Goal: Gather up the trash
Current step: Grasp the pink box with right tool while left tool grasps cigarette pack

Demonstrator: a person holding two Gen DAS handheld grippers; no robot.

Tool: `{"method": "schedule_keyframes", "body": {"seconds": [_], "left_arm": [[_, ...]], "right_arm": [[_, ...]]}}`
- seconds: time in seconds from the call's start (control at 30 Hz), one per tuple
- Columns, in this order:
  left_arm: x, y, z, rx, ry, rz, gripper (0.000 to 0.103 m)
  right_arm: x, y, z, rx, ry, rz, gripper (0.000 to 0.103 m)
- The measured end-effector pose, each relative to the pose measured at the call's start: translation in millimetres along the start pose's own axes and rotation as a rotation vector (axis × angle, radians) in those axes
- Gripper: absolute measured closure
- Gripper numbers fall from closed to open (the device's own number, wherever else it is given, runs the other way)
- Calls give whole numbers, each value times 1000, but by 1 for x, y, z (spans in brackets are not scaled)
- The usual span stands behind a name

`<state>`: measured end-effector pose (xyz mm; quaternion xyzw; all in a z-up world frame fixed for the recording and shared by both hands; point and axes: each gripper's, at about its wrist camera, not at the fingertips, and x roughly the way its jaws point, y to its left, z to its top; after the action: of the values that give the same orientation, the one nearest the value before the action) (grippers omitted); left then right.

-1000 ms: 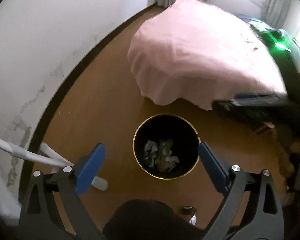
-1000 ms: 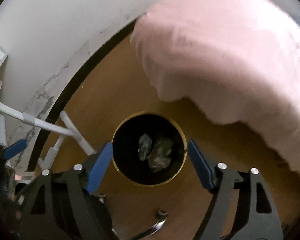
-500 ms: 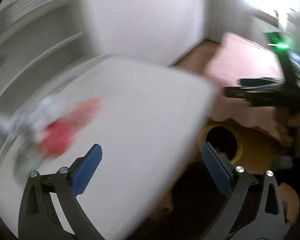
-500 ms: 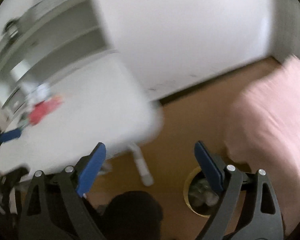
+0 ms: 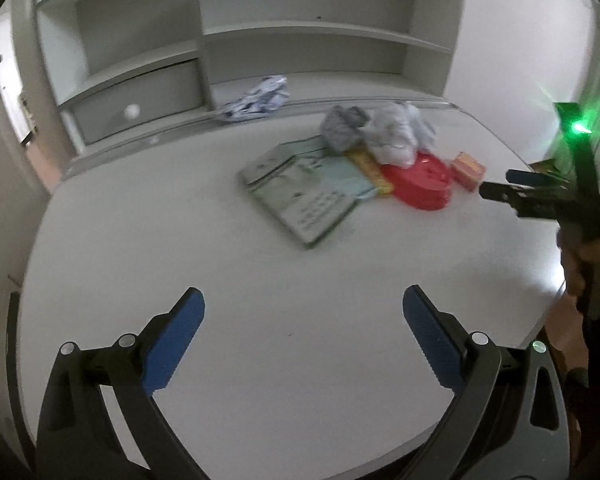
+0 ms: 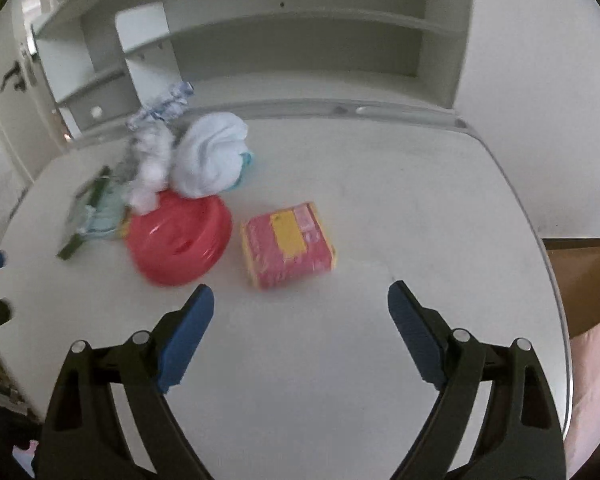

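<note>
A white desk [image 5: 260, 280] carries a pile of clutter: crumpled grey paper [image 5: 342, 128], a white wad [image 5: 396, 132], a red plastic lid [image 5: 418, 182], a pink-and-yellow packet [image 5: 468, 170] and a pale green booklet [image 5: 308, 188]. In the right wrist view the packet [image 6: 288, 244] lies just ahead of my right gripper [image 6: 300, 308], with the red lid [image 6: 180, 240] and white wad [image 6: 210, 156] to its left. My left gripper [image 5: 300, 308] is open and empty over the bare near part of the desk. My right gripper is open and empty; it also shows in the left wrist view [image 5: 496, 190].
White shelving [image 5: 300, 40] with a drawer [image 5: 140, 100] rises behind the desk. A blue-patterned crumpled bag [image 5: 260, 96] lies on its lowest shelf. The desk's right edge [image 6: 552, 280] drops to brown floor, with pink bedding [image 6: 592, 380] beyond.
Both grippers have swung up from the gold-rimmed bin on the floor to face the desktop. Both stayed open and empty.
</note>
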<state>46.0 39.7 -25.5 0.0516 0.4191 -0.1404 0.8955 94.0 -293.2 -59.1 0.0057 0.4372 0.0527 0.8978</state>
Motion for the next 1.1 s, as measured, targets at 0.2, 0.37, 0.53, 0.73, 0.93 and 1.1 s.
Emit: {"method": "schedule_keyframes", "body": {"seconds": [0.2, 0.37, 0.53, 0.73, 0.93, 1.1], "left_arm": [[9, 10, 2, -39, 20, 21, 7], [30, 11, 17, -86, 49, 22, 7], [55, 0, 50, -130, 54, 24, 7], [88, -3, 78, -186, 65, 96, 7], [110, 10, 74, -265, 111, 97, 7], [108, 6, 70, -251, 84, 69, 17]], "right_arm": [[26, 0, 17, -36, 41, -13, 27], [31, 7, 26, -59, 24, -11, 53], [8, 1, 19, -22, -32, 1, 53], [-16, 0, 3, -9, -61, 23, 53], [-26, -2, -13, -2, -59, 30, 53], [-34, -8, -26, 18, -51, 24, 53]]}}
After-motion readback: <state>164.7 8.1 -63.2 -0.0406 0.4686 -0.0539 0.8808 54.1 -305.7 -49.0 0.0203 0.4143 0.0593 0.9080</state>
